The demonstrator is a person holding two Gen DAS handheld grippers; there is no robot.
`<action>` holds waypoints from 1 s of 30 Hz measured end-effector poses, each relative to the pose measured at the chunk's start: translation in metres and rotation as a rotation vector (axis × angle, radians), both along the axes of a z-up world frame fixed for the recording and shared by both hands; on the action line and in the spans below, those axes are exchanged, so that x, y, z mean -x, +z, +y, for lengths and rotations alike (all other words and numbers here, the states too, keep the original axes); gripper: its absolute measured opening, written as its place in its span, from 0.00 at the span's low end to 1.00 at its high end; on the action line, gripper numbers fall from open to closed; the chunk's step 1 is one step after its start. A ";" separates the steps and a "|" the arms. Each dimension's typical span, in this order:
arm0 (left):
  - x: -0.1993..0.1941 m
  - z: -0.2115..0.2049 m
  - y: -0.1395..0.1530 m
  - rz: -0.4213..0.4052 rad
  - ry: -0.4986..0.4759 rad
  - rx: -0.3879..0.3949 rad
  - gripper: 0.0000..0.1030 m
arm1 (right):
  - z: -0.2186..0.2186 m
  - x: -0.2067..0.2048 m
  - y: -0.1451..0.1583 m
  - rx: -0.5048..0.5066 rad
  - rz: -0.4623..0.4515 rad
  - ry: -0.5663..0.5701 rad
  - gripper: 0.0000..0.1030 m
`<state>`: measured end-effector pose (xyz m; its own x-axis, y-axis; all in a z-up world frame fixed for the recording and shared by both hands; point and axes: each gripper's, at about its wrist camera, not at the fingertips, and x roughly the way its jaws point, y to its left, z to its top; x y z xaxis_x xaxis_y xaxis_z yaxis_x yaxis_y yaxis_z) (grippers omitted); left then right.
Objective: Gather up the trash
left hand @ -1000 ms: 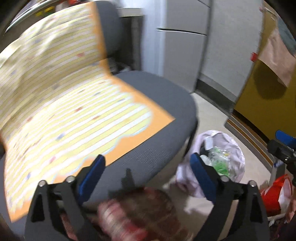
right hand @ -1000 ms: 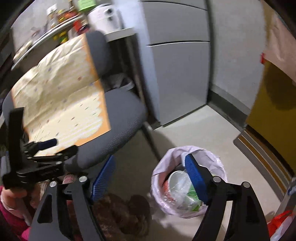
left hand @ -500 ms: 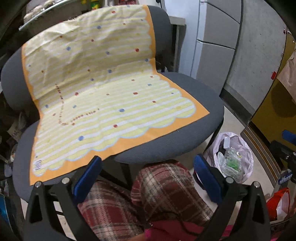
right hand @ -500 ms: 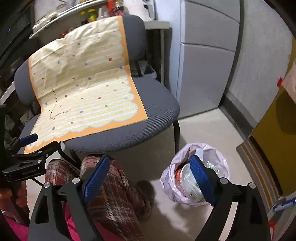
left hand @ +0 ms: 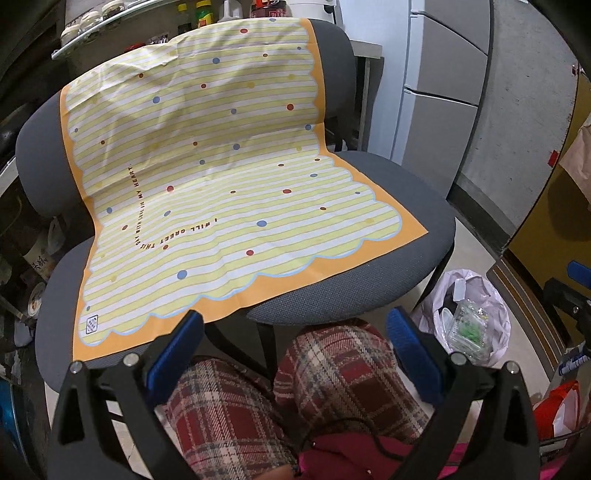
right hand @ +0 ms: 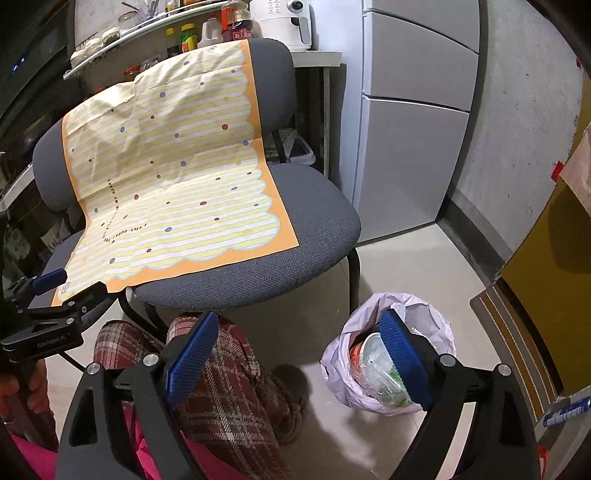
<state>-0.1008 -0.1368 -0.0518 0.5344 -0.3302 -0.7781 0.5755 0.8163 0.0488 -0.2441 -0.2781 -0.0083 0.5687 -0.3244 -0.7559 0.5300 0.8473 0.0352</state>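
A white trash bag [right hand: 388,354] full of plastic wrappers and a cup stands on the floor right of the grey chair [right hand: 317,221]; it also shows in the left wrist view [left hand: 469,314]. A yellow striped paper sheet with an orange border [left hand: 221,192] drapes over the chair's back and seat, also in the right wrist view [right hand: 170,184]. My left gripper [left hand: 291,350] is open and empty, held above the person's plaid-trousered knees in front of the chair. My right gripper [right hand: 295,358] is open and empty, its right finger over the bag's mouth.
A grey fridge [right hand: 413,122] stands behind the chair on the right. A shelf with bottles and jars [right hand: 166,29] runs along the back. A yellow door and mat [right hand: 535,295] are at the right. A red bag [left hand: 554,410] lies on the floor.
Both grippers have pulled back and up from the trash bag. The chair and sheet now fill the middle of both views, and the person's knees have come into view.
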 end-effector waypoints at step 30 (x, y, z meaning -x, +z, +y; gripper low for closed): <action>-0.003 0.003 0.000 -0.001 0.026 0.002 0.94 | -0.006 0.001 -0.004 -0.004 0.001 -0.002 0.86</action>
